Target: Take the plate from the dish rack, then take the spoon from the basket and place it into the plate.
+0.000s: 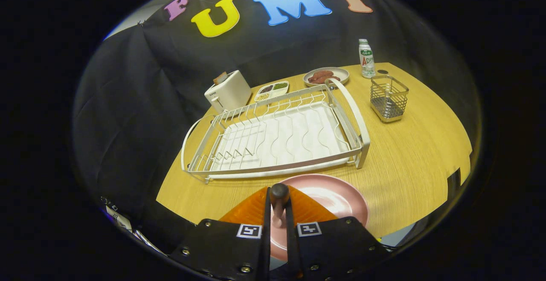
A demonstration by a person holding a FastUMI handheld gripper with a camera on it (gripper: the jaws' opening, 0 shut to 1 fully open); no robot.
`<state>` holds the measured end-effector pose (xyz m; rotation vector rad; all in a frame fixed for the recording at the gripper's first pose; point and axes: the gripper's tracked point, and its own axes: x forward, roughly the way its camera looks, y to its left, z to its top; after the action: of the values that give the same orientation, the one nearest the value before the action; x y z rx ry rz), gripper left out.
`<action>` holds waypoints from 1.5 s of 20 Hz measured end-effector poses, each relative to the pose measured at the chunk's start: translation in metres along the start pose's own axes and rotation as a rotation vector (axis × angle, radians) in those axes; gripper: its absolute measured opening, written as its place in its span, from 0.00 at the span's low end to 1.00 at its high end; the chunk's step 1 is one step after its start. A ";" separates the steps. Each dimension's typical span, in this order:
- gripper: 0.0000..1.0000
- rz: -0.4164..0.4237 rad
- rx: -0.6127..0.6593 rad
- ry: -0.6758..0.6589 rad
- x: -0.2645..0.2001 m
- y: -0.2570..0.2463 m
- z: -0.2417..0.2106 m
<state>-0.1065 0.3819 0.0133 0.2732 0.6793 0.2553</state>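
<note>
A pink plate (337,195) lies flat on the wooden table (409,161), just in front of the white dish rack (277,136), whose slots hold nothing. My gripper (279,200) hovers over the plate's near left part, its fingers (251,210) closed tight on a spoon (279,192). The spoon's dark rounded end sticks out between the fingertips, and a thin pale stem runs down in the narrow gap toward me. The wire basket (388,97) stands to the right of the rack with nothing visible inside.
Behind the rack are a white toaster (228,91), a small divided tray of grains (272,91) and a plate of brown food (326,76). A small bottle (366,59) stands behind the basket. The table's edge runs close on the right and near sides.
</note>
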 end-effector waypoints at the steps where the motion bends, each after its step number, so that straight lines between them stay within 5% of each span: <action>1: 0.16 0.002 -0.002 -0.010 -0.004 -0.002 0.005; 16: 0.16 -0.023 -0.012 -0.141 -0.053 -0.044 0.074; 30: 0.16 -0.120 -0.180 -0.658 -0.158 -0.067 0.269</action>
<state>-0.0412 0.2253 0.2833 0.1291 0.0200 0.0982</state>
